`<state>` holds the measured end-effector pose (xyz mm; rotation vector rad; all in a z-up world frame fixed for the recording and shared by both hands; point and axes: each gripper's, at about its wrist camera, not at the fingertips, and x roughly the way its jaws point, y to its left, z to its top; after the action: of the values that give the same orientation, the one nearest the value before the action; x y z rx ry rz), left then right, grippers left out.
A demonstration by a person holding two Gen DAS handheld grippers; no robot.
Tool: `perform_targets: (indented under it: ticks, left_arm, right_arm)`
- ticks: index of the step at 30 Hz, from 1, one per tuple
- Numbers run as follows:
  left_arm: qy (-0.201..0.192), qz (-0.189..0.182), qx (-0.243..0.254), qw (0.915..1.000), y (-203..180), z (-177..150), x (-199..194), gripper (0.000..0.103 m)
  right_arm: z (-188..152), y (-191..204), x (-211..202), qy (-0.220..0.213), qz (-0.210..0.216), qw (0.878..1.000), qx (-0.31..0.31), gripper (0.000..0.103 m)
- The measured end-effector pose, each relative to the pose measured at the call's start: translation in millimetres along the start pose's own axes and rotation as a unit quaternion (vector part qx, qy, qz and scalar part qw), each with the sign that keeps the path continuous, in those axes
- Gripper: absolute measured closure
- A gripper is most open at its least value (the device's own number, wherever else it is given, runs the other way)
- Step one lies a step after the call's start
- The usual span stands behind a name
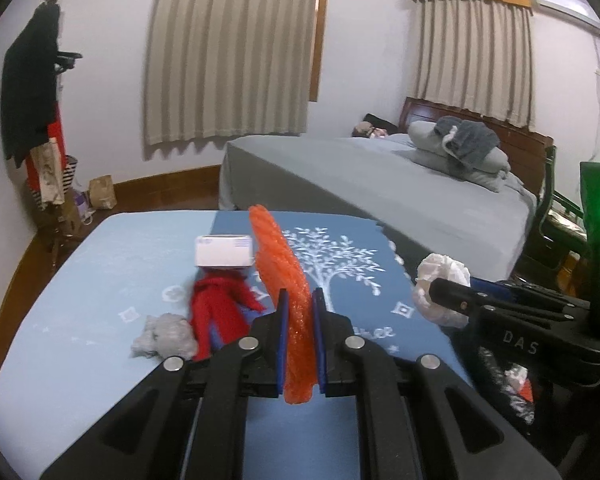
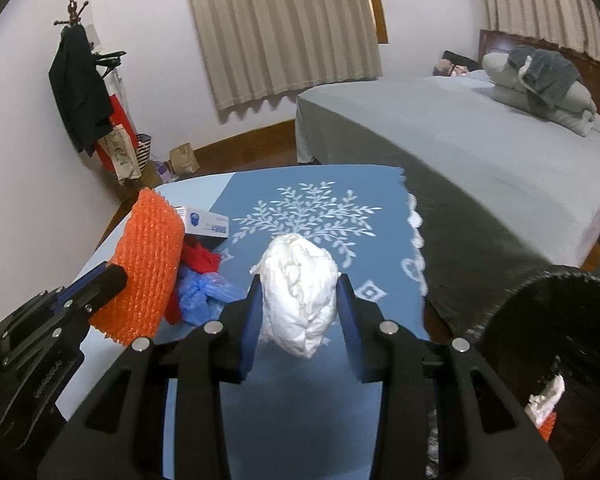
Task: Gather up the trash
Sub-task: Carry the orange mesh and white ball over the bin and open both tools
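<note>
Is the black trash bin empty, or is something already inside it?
Not empty. The right wrist view shows white and orange scraps inside the black bin.

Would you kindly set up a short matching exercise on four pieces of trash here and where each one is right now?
Things:
1. orange mesh pad
2. white crumpled wad
3. grey crumpled wad
4. small white box

Places:
A. lying on the blue cloth, near edge
B. clamped in the left gripper
C. lying beyond the red cloth
D. clamped in the right gripper

Pairs: 1-B, 2-D, 3-A, 4-C
</note>
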<state>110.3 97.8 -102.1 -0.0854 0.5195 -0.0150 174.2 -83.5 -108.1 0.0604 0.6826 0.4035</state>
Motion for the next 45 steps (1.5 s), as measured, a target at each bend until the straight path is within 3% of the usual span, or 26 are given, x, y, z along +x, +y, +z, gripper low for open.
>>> perform_targets:
  ticks: [20, 35, 45]
  left_arm:
    - [-0.005, -0.101, 0.063, 0.9929, -107.2, 20.5, 10.9, 0.092]
    - [-0.018, -0.188, 0.112, 0.9756, -199.5, 27.9, 0.6, 0.092]
    - [-0.008, -0.225, 0.133, 0.9652, -234.6, 19.8, -7.7, 0.092]
  right_arm:
    - [-17.9, -98.8, -86.1, -0.053, -0.094, 0.992, 0.061, 0.068]
    - [-49.1, -166.4, -147.0, -0.076, -0.171, 0.977, 0.107, 0.068]
    - [-66.6, -197.2, -167.5, -0.083, -0.201, 0.968, 0.128, 0.068]
